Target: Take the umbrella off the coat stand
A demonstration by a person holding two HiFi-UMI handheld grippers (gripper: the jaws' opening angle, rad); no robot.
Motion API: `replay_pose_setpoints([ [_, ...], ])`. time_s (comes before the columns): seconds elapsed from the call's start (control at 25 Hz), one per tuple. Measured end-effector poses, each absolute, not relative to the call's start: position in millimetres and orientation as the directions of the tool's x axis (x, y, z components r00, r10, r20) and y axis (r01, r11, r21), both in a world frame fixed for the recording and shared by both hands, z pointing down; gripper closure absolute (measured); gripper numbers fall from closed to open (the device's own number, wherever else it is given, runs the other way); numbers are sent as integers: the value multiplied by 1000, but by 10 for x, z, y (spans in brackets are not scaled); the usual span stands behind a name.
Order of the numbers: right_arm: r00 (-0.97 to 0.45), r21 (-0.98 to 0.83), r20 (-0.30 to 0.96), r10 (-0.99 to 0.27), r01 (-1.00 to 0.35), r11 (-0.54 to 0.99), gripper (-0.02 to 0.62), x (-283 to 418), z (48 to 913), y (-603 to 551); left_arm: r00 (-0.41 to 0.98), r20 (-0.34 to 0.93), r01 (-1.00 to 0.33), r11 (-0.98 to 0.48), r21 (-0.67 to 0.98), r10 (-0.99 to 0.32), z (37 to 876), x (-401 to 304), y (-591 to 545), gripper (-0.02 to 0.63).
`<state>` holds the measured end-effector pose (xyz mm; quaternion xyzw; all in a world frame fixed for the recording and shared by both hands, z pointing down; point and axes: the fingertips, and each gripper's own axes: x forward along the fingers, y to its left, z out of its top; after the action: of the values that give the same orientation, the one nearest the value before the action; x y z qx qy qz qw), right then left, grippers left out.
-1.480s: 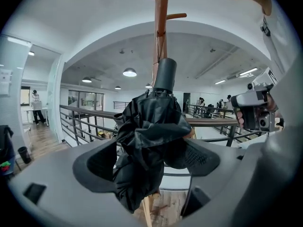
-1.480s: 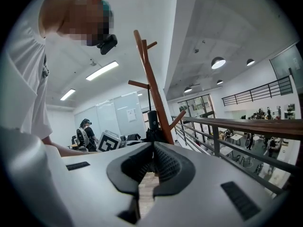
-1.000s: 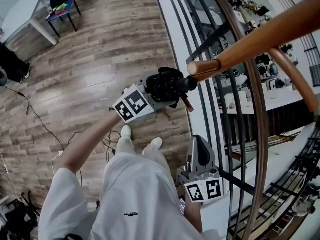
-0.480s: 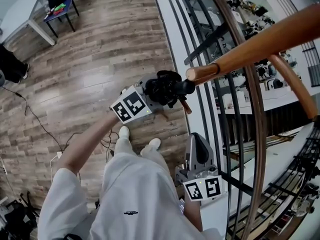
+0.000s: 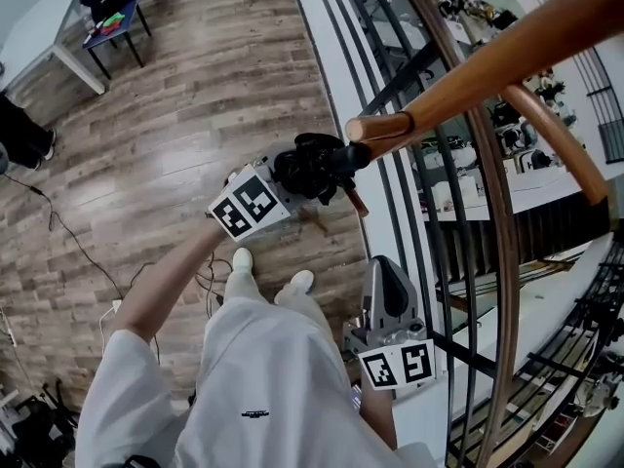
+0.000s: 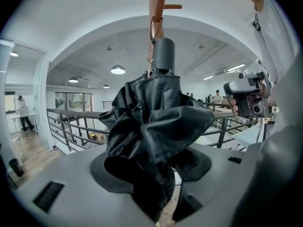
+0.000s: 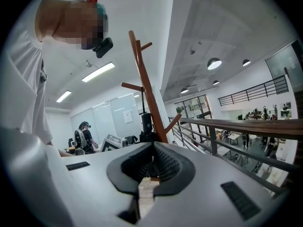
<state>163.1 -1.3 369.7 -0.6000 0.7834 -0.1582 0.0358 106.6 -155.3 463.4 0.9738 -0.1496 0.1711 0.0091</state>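
Observation:
A folded black umbrella [image 6: 156,122] hangs by a strap from the brown wooden coat stand [image 6: 157,8], its grey handle [image 6: 163,56] uppermost. My left gripper [image 6: 156,171] is closing round its bunched fabric, which fills the gap and presses against both pads. In the head view the umbrella [image 5: 310,167] sits at the left gripper [image 5: 292,175], just under the stand's tip [image 5: 375,128]. My right gripper [image 5: 388,286] is held low by my hip, shut and empty. In the right gripper view it [image 7: 152,148] points at the stand [image 7: 147,93] and the umbrella [image 7: 147,124].
A black metal railing [image 5: 429,213] with a wooden handrail [image 5: 502,261] runs just right of the stand, with a drop behind it. A white table [image 5: 49,27] and a dark chair [image 5: 117,8] stand far left. Cables [image 5: 68,232] lie on the wooden floor.
The left gripper's jaws have drawn in on the umbrella's fabric, and gripper and umbrella sit slightly further left in the head view. The right gripper has stayed put.

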Motion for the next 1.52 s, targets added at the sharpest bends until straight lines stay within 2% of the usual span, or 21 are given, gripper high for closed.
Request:
replay_pose_setpoints([
  [0.36, -276, -282, 110, -955, -930, 236, 560, 1689, 3642, -26, 899, 296, -341, -940, 8, -323, 4408, 982, -1612, 354],
  [1.08, -302, -297, 83, -950, -917, 265, 560, 1706, 3605, -111, 890, 293, -363, -932, -16, -351, 4018, 883, -1494, 354],
  [1.52, -332, -317, 70, -941, -902, 294, 560, 1672, 3639, -115, 868, 286, -437, -898, 50, -406, 3871, 725, -1427, 354],
])
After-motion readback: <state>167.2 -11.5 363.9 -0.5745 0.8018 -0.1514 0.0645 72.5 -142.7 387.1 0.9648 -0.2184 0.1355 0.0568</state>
